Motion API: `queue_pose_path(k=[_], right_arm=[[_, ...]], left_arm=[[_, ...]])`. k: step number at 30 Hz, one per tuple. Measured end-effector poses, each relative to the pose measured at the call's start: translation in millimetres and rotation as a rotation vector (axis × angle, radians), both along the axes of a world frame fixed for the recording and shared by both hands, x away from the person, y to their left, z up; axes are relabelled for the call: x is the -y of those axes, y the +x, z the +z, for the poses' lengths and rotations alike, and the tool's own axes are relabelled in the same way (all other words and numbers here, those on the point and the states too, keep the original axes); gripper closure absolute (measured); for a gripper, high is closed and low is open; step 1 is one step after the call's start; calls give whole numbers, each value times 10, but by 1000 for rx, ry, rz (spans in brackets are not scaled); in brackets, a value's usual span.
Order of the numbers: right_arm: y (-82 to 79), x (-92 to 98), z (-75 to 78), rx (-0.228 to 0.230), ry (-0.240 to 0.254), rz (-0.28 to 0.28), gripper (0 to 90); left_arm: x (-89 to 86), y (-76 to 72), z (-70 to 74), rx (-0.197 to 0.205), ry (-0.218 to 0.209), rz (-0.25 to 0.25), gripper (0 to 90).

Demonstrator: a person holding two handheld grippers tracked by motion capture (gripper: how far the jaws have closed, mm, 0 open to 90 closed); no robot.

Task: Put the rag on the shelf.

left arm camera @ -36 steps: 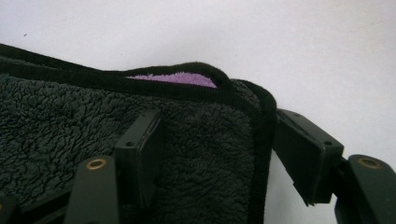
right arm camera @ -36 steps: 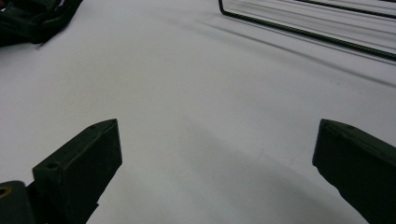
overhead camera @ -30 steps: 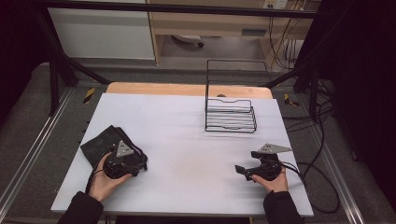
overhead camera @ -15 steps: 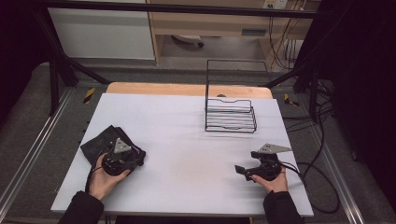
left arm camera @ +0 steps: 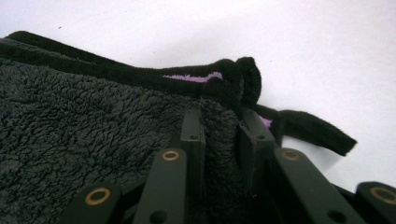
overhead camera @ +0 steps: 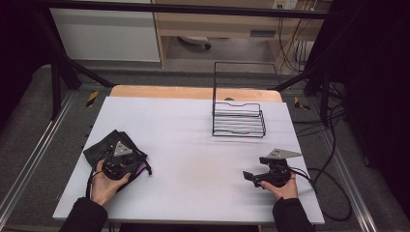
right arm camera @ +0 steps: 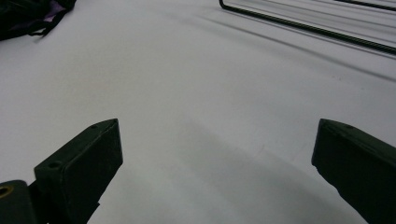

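Observation:
A dark fleece cloth [overhead camera: 102, 148] with a purple lining lies crumpled near the left edge of the white table [overhead camera: 193, 145]. My left gripper [overhead camera: 127, 160] sits on top of it. In the left gripper view its jaws have just been closing, and a raised fold of the cloth [left arm camera: 70, 140] is now pinched between them at the left gripper [left arm camera: 220, 119] tips. A black trim strap [left arm camera: 317, 133] trails off to the right. My right gripper [overhead camera: 249, 177] rests at the front right, jaws pointing left. In the right gripper view the right gripper [right arm camera: 215, 135] stands open over bare table.
A black wire rack [overhead camera: 239, 123] with a tall back frame stands at the back right of the table; its base wire [right arm camera: 303, 25] crosses the top of the right gripper view. Cables hang off the table's right side.
The left gripper has shifted slightly over the cloth and drawn its jaws in on a fold. The right gripper has stayed where it was.

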State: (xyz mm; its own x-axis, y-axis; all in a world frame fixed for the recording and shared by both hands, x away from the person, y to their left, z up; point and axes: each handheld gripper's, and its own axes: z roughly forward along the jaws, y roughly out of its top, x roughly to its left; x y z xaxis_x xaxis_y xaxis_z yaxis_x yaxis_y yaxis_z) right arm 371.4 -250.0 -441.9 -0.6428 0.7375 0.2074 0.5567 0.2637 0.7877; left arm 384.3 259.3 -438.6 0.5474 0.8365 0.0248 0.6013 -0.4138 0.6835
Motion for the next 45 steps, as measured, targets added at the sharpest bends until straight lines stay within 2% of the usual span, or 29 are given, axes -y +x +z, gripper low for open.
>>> queue_pose_path(k=[3, 6, 8, 11, 13, 18, 21, 24, 26, 30, 32, 34, 39, 45], right_arm=[[2, 1, 0, -1, -1, -1, 24], [0, 2, 4, 0, 3, -2, 24], [-1, 4, 3, 1, 1, -2, 24], [-5, 4, 5, 0, 3, -3, 24], [-5, 6, 7, 1, 3, -3, 24], [-9, 5, 6, 2, 2, -4, 24], [-10, 6, 9, 1, 4, -6, 24], [-10, 6, 9, 1, 4, -6, 24], [-10, 6, 9, 0, 5, -5, 24], [-8, 7, 8, 0, 3, -4, 24], [-8, 2, 7, -3, 8, -4, 24], [-7, 3, 7, -4, 7, -2, 25], [-1, 8, 8, 0, 6, 1, 26], [0, 5, 7, -4, 7, 1, 28]], left_arm=[[26, -29, 40, 4, -45, -30, 652], [78, -46, 51, 2, -54, -45, 572], [142, -43, -8, -1, -11, -55, 532], [161, -51, -20, 9, 6, -59, 512], [189, -62, -36, 26, 47, -58, 526], [269, -90, -68, 60, 108, -42, 530], [290, -91, -68, 59, 115, -26, 546], [293, -74, -49, 51, 127, -1, 598], [267, -64, -42, 54, 124, 19, 700], [255, -61, -39, 56, 124, 22, 749], [237, -58, -37, 56, 114, 20, 774], [203, -51, -34, 48, 83, 21, 786], [69, -32, 4, 18, -37, 27, 799], [24, -50, 69, 30, -77, 31, 800]])
